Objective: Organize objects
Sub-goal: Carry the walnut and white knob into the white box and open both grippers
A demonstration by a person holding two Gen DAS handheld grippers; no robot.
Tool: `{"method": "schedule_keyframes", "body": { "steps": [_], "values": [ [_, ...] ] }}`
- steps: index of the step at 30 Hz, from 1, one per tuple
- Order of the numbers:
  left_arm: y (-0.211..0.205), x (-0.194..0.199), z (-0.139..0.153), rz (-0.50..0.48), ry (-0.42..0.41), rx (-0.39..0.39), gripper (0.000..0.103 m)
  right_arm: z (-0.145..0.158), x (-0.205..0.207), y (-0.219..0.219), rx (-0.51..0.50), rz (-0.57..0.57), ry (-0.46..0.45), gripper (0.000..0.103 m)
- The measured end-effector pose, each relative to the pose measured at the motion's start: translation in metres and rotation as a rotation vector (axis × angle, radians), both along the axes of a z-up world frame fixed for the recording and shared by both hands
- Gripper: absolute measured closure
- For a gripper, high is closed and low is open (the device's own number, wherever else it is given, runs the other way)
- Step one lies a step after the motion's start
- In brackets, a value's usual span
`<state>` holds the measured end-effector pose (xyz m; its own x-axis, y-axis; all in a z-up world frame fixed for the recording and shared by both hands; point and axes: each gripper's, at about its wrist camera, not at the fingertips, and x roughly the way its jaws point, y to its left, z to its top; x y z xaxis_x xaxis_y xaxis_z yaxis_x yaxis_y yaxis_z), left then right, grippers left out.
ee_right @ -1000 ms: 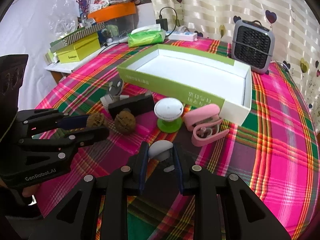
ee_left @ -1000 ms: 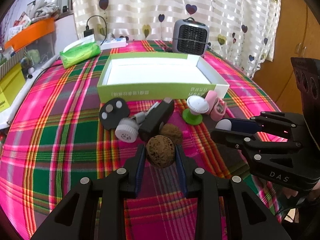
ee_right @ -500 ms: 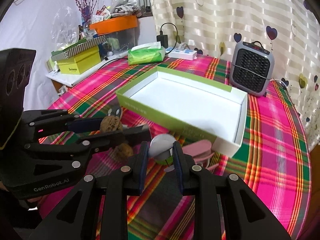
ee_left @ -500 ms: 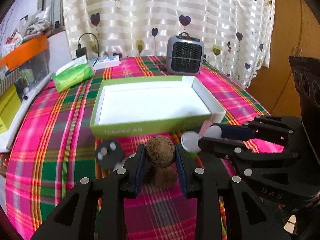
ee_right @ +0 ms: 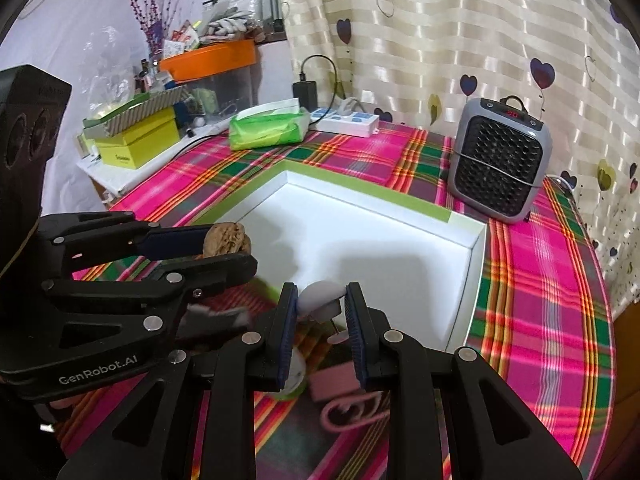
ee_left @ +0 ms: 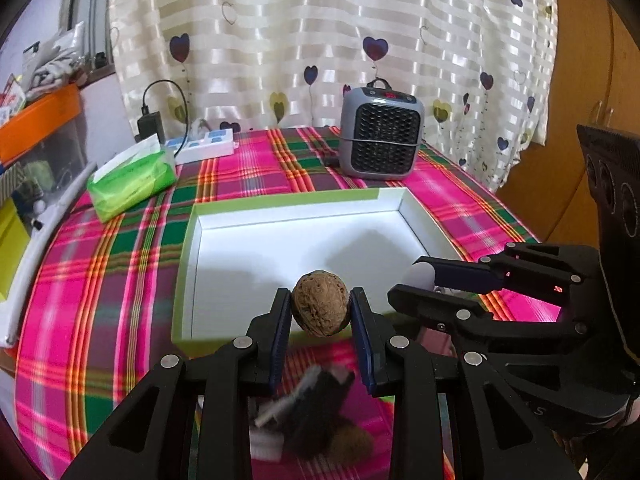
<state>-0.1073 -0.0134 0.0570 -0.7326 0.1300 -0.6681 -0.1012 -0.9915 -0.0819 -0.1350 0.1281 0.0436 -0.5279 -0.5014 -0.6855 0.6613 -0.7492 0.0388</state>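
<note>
A: Walnut [ee_left: 319, 303] is pinched between the left gripper [ee_left: 320, 312] fingers, lifted off the cloth, sitting over the near edge of the box [ee_left: 188, 248]. Left cam, roughly 6 o'clock of the box.

B: Left of that?

A: Tissue pack [ee_left: 132, 178] at 10 o'clock of the box, power strip [ee_left: 206, 146] just beyond it, charger [ee_left: 150, 128] plugged in at its left end.

B: Under the left gripper?

A: Blurred. Dark block [ee_left: 320, 412] plus something white on the plaid cloth [ee_left: 100, 280], and a second brown lump [ee_left: 352, 444] at 5 o'clock of the block. Can't tell more.

B: Right side?

A: Right gripper [ee_right: 321, 306] is clamped on a small white dome piece [ee_right: 320, 296] with a thin stem hanging below. It's in the air just over the box's near wall [ee_right: 476, 280], right of the walnut [ee_right: 226, 238]. In left cam it shows at 3 o'clock of the walnut, white tip [ee_left: 418, 276] poking out of the fingers.

B: Anything else?

A: Pink clip [ee_right: 344, 396] on the cloth below the right fingers, near the box. Heater [ee_right: 500, 164] at 1 o'clock beyond the box, upright, well apart. Box interior is bare white.
</note>
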Motion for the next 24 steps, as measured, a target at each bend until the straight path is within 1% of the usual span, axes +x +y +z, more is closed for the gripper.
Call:
{"method": "schedule_keyframes", "body": {
  "steps": [7, 16, 24],
  "values": [
    [-0.001, -0.025, -0.007, 0.001, -0.008, -0.005, 0.076, -0.007, -0.029, -0.004, 0.011, -0.022, -0.026, 0.077],
    [-0.006, -0.05, -0.028, 0.003, -0.065, -0.001, 0.076, -0.023, -0.046, -0.007, 0.023, -0.032, -0.064, 0.077],
    [-0.004, -0.057, -0.041, -0.015, -0.105, -0.01, 0.076, -0.034, -0.055, -0.008, 0.038, -0.045, -0.096, 0.077]
  ]
}}
